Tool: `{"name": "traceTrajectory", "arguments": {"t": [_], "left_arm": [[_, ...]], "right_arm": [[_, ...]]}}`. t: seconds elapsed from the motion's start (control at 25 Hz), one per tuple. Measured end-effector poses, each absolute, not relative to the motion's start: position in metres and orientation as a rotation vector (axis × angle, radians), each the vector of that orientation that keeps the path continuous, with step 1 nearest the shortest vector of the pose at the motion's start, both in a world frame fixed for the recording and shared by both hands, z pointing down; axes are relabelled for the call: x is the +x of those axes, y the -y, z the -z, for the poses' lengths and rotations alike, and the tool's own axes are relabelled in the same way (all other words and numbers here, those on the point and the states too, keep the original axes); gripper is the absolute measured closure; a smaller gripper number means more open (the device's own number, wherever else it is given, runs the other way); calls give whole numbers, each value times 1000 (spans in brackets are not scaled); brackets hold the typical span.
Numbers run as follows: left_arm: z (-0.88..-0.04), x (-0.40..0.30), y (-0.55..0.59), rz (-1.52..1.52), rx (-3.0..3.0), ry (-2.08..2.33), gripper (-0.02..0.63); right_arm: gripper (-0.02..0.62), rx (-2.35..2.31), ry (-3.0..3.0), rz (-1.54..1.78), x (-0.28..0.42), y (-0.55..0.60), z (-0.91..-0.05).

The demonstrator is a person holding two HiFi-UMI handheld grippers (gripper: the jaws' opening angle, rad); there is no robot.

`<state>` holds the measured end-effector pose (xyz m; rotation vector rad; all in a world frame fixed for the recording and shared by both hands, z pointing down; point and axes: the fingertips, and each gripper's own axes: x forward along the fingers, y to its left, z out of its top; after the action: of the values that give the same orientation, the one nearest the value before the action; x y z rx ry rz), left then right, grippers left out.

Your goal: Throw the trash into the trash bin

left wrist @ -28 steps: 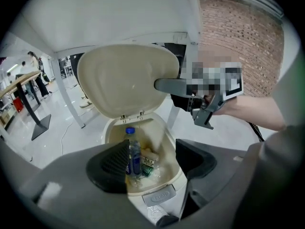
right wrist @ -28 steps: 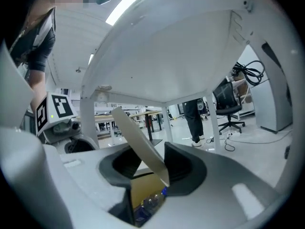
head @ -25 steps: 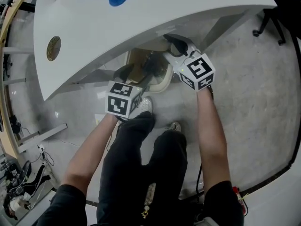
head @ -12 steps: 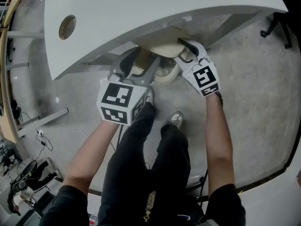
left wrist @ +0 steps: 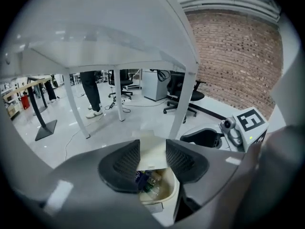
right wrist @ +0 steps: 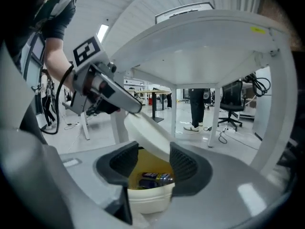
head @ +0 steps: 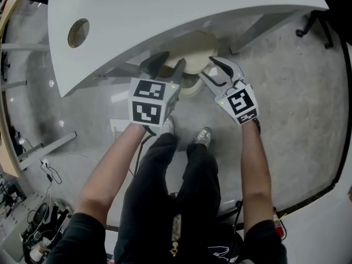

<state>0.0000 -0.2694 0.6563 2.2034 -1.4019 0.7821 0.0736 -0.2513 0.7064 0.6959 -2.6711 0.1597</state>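
The trash (right wrist: 153,178) lies in the trash bin (right wrist: 145,197) under the worktop (head: 165,15), so I'd let the raised lid (right wrist: 145,125) down gently. My right gripper's (head: 208,69) jaws are opening and my left gripper's (head: 169,65) are closing, both half-spread beside the lid and pressing nothing. I'd back out low, clear of the worktop's edge and leg (left wrist: 183,104).

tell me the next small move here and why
Probably draw the right tool back off the cream plastic lid: its jaws are opening, the lid stands raised between them, and dark blue wrappers already lie in the cream round trash bin.
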Motion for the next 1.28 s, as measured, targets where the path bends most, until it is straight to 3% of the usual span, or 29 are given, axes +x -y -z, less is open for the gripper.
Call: {"name": "traceTrajectory", "arguments": {"t": [0.24, 0.32, 0.44, 0.56, 1.04, 1.28], "left_arm": [[-700, -8, 245, -843, 2155, 1353, 443], [-719, -14, 235, -889, 2120, 1350, 471], [-746, -20, 222, -932, 2079, 1323, 508], [-767, -23, 219, -958, 2063, 1283, 528], [-808, -29, 208, -1004, 2051, 1202, 589], [-809, -28, 209, -1000, 2061, 1178, 589]], "right_arm": [[399, 796, 2727, -401, 76, 213, -686], [430, 822, 2697, -461, 65, 207, -693], [539, 847, 2604, -550, 53, 203, -721], [578, 841, 2524, -638, 40, 201, -749], [592, 776, 2331, -749, 28, 181, -810], [592, 798, 2330, -761, 30, 183, -805]]}}
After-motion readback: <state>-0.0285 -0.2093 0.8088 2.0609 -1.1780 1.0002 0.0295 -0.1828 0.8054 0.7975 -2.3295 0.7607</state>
